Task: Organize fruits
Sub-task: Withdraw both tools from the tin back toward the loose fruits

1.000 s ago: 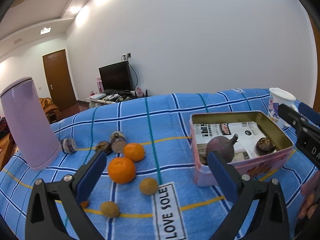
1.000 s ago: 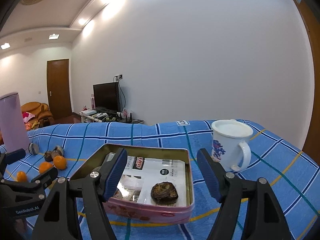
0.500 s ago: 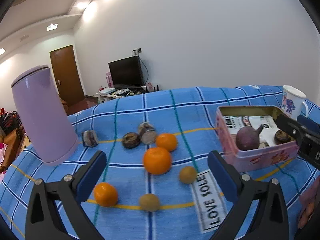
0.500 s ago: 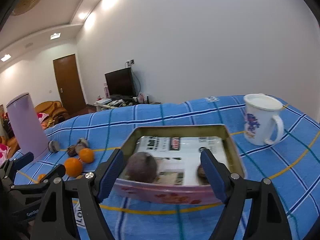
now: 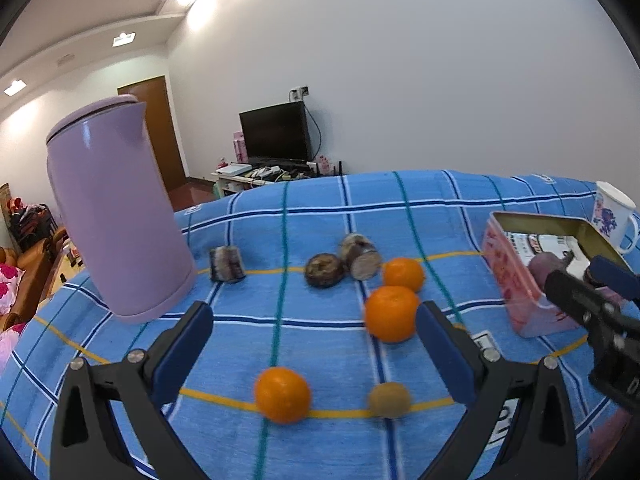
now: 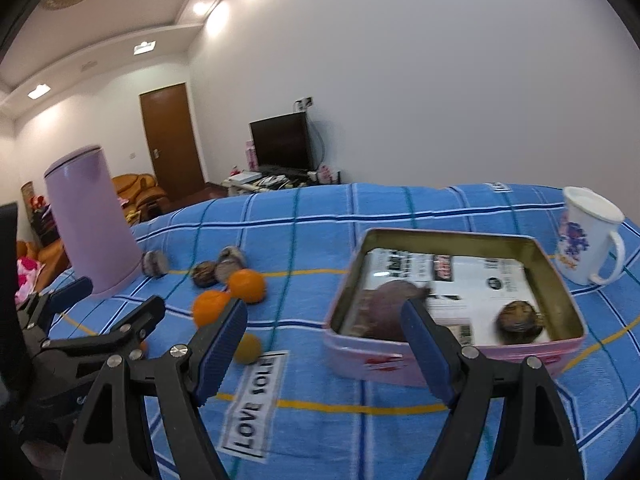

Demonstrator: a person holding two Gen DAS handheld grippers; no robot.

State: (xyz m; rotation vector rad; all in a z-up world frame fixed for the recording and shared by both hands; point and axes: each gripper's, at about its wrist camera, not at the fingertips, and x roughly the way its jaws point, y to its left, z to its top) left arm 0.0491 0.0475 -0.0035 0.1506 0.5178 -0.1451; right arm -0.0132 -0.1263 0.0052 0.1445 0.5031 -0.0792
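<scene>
My left gripper [image 5: 314, 342] is open and empty above the blue checked cloth. Three oranges lie ahead of it: a near one [image 5: 283, 395], a big one [image 5: 391, 313] by the right finger, a far one [image 5: 403, 274]. A small brown fruit [image 5: 389, 399] and dark fruits [image 5: 324, 270] lie around them. My right gripper [image 6: 324, 346] is open and empty just before the pink tin [image 6: 372, 364]. The tin holds a purple fruit [image 6: 386, 310] and a dark fruit [image 6: 519, 316].
A tall lilac jug [image 5: 116, 216] stands at the left. A white mug [image 6: 588, 236] stands right of the tin. A "LOVE SOLE" label [image 6: 256, 400] is sewn on the cloth. The right gripper shows at the right edge of the left wrist view [image 5: 592, 312].
Both grippers have swung left. The oranges now lie between the left fingers, and the tin has slid to the right of both views. Both grippers stay open.
</scene>
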